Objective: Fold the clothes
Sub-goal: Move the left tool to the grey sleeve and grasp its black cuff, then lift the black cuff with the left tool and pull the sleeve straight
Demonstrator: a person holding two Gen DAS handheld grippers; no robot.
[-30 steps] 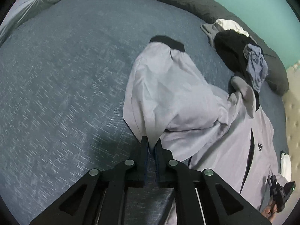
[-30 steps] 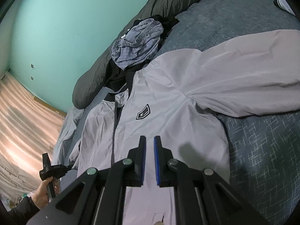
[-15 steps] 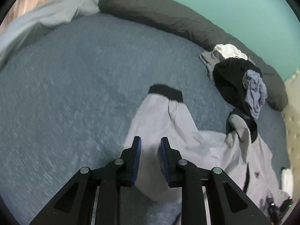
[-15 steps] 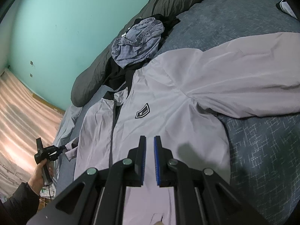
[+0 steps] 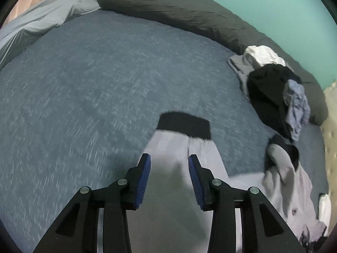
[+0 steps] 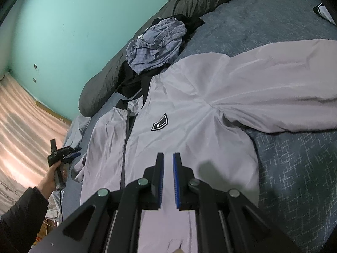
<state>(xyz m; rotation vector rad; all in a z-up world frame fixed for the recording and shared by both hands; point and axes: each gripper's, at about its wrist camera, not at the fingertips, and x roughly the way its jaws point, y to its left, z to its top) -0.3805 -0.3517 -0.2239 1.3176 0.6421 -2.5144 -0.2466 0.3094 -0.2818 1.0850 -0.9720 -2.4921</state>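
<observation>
A blue bed (image 6: 294, 168) carries the grey jacket (image 6: 200, 109), spread mid-frame in the right wrist view; its black chest badge (image 6: 160, 122) reads "11". The left gripper (image 5: 169, 168), jaws opening, hangs over the sleeve (image 5: 181, 147), gripping nothing. The right gripper (image 6: 168, 164) is nearly together, empty.

A light grey jacket (image 6: 189, 113) lies front-up and spread across the blue bed (image 6: 294, 168), zip partly open, with a black collar and a small black chest badge (image 6: 160, 122). One sleeve (image 5: 181, 147) stretches out flat, ending in a black cuff (image 5: 185, 124) (somewhat blurred).
</observation>
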